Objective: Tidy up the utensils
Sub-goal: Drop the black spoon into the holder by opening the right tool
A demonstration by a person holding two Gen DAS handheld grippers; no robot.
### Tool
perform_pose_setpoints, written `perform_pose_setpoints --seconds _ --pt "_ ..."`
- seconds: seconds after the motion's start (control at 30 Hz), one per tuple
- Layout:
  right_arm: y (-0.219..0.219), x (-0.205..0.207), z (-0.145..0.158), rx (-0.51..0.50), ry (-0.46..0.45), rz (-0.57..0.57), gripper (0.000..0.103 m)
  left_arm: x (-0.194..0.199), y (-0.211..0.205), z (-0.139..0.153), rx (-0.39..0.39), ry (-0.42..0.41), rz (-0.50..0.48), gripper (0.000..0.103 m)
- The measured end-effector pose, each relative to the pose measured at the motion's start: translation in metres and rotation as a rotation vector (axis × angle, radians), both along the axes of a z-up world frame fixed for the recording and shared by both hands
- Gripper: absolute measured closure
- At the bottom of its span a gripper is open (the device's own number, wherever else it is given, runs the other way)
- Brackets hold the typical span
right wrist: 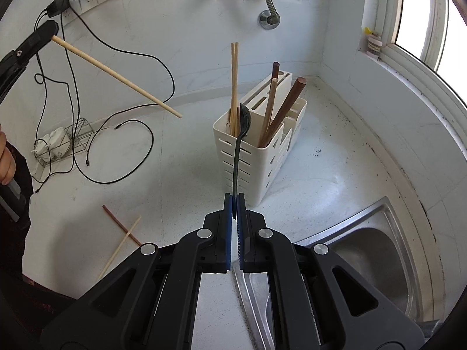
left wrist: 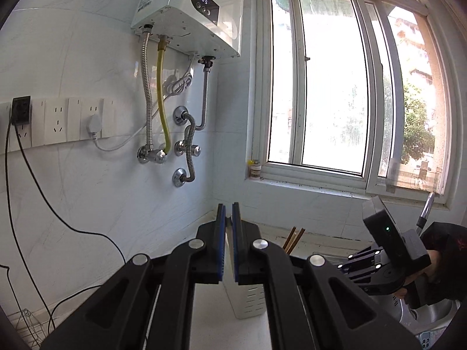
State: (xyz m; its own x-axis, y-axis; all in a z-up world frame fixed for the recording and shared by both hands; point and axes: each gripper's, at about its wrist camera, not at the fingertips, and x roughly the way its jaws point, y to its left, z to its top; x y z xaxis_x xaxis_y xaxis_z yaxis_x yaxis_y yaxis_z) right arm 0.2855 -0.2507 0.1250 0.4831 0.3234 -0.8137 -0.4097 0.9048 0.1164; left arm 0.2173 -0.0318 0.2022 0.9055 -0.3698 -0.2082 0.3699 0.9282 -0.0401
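In the right wrist view my right gripper (right wrist: 234,204) is shut on the handle of a black spoon (right wrist: 238,148); its bowl reaches the front compartment of the cream utensil holder (right wrist: 248,157), which holds chopsticks (right wrist: 234,81) and brown wooden handles (right wrist: 284,108). My left gripper (right wrist: 48,30), at upper left, is shut on a pale chopstick (right wrist: 116,75) held in the air. Two loose chopsticks (right wrist: 124,233) lie crossed on the counter. In the left wrist view my left gripper (left wrist: 229,213) points at the wall, with the holder (left wrist: 248,300) below and the right gripper's body (left wrist: 388,250) at right.
A steel sink (right wrist: 370,256) lies at lower right. Black cables (right wrist: 116,134) and a wire rack (right wrist: 62,143) lie on the counter at left. A water heater (left wrist: 189,11) with hoses, wall sockets (left wrist: 58,122) and a window (left wrist: 335,87) are behind.
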Motion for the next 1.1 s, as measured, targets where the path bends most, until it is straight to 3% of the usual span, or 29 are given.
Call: perform_pose_setpoints --seconds 0.27,0.47,0.7,1.1 --pt "0.003 0.030 -0.001 0.022 0.144 -0.023 0.100 0.034 -0.029 0.015 -0.029 -0.005 -0.062 0.099" --pt "0.005 0.044 -0.005 0.029 0.195 -0.028 0.100 0.058 -0.055 -0.001 0.005 0.037 -0.112 0.099" --pt "0.003 0.058 -0.005 0.028 0.201 -0.032 0.100 0.079 -0.063 -0.024 0.017 0.099 -0.118 0.099" --pt "0.009 0.066 0.000 0.039 0.121 -0.027 0.098 0.091 -0.055 -0.041 0.025 0.145 -0.096 0.099"
